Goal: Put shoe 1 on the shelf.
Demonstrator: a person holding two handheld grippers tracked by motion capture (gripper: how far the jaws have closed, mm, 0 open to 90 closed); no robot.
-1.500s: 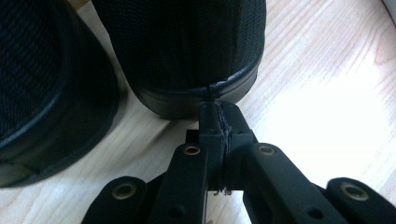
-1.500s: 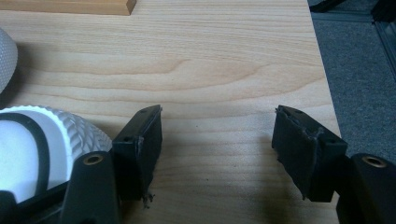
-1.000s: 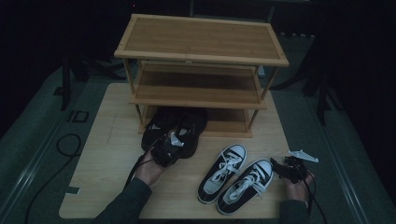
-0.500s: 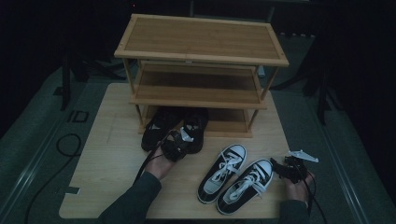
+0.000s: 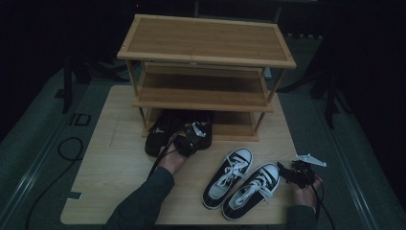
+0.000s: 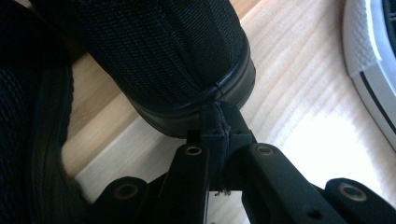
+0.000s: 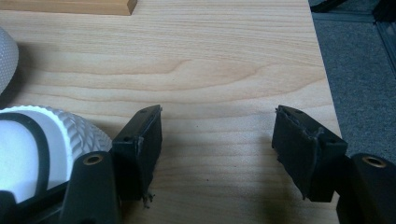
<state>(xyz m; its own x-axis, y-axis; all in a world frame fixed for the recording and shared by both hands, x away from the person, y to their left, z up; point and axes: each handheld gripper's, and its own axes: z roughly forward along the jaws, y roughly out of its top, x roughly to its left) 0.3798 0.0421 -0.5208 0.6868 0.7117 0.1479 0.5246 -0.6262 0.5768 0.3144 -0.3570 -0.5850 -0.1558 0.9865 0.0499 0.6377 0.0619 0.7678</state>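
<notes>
Two pairs of shoes are on the table (image 5: 119,143), and judging by the high view the job of shelving them is roughly a quarter done. There the black shoes (image 5: 165,132) lie toes-in under the lowest shelf of the wooden rack (image 5: 206,52), at about 10 o'clock from the table's centre, their heels poking out toward the person. The left gripper (image 5: 190,139) sits right at the heel of the right-hand black shoe. The black-and-white sneakers (image 5: 242,184) lie side by side at about 5 o'clock, well apart from the rack, untouched. The right gripper (image 5: 287,173) rests just beside the nearer sneaker, at 4 o'clock near the table's edge.

In the left gripper view, the jaws are pressed together on the seam tab at the back of a black shoe (image 6: 159,60), so the left gripper (image 6: 218,133) holds that shoe by its heel. The shoe lies at 12 o'clock from the jaws, on the light wood.

In the right gripper view, the right gripper (image 7: 217,135) stands wide with only bare table between its jaws. A sneaker's white rubber toe (image 7: 42,140) lies at 9 o'clock, just beside one jaw.

Left to do, as I judge it: seat the black pair fully, then shelve both sneakers.
</notes>
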